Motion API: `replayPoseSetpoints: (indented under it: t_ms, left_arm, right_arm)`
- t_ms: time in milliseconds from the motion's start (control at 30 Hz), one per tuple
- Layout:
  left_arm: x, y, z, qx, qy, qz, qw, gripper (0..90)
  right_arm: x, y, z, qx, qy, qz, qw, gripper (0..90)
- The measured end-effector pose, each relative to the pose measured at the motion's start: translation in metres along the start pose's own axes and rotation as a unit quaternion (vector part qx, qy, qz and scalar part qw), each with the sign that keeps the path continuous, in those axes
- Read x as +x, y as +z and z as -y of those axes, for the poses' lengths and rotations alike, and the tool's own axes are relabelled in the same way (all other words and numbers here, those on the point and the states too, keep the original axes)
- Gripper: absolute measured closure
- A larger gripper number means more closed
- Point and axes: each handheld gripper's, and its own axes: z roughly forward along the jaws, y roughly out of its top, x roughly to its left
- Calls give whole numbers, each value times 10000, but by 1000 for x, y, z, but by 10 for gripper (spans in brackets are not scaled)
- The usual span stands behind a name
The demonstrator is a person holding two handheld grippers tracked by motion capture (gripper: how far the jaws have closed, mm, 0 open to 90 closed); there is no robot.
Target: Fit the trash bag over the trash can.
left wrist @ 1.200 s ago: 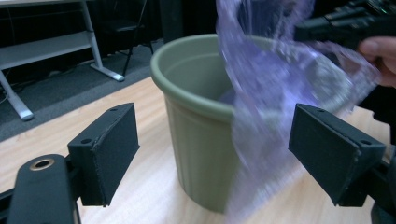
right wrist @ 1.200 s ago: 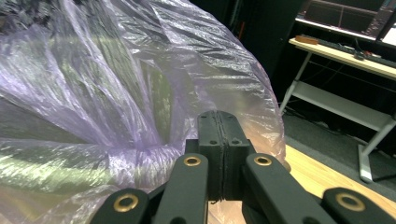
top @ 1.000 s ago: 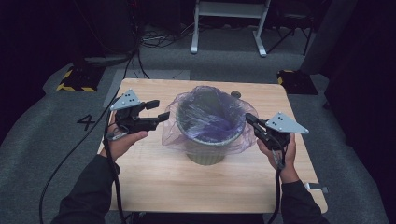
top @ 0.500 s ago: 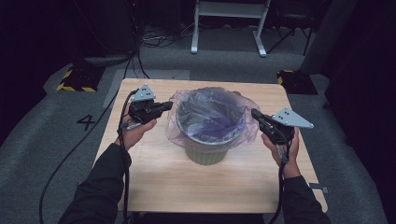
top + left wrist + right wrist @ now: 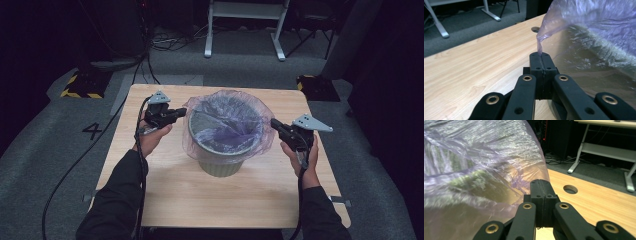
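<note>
A green bin (image 5: 222, 162) stands mid-table with a thin translucent purple bag (image 5: 225, 107) lining it and folded out over its rim. At the bin's left, my left gripper (image 5: 182, 112) is shut on the bag's edge. In the left gripper view the film (image 5: 594, 22) runs down to a point pinched between the closed jaws of the left gripper (image 5: 540, 54). At the bin's right, my right gripper (image 5: 274, 123) is shut too. In the right gripper view the bag (image 5: 474, 150) bunches into the closed tips of the right gripper (image 5: 540, 182).
The wooden table (image 5: 165, 190) has a round cable hole (image 5: 570, 189) near its far edge. Behind it on the grey floor are a white-legged desk frame (image 5: 245, 30), cables, and two yellow-and-black striped bases (image 5: 80, 87). A dark panel (image 5: 350, 35) stands at back right.
The left jaws, apart a second ago, have closed on the bag's left edge, and that hand has moved farther up the table. The right hand has shifted slightly, still gripping.
</note>
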Motion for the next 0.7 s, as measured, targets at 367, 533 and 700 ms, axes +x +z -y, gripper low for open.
replayPoseSetpoints:
  t_ms: [367, 533, 700]
  left_arm:
    - [1, 27, 12, 175, -7, -26, 9998, 900]
    - [1, 38, 23, 425, -8, 12, 9991, 899]
    - [1, 45, 35, 689, 18, 16, 9976, 899]
  right_arm:
    - [-16, 36, 7, 278, 496, -398, 9976, 900]
    - [-21, 47, 11, 455, 562, -387, 9966, 900]
    - [-23, 54, 20, 691, 594, -406, 9950, 900]
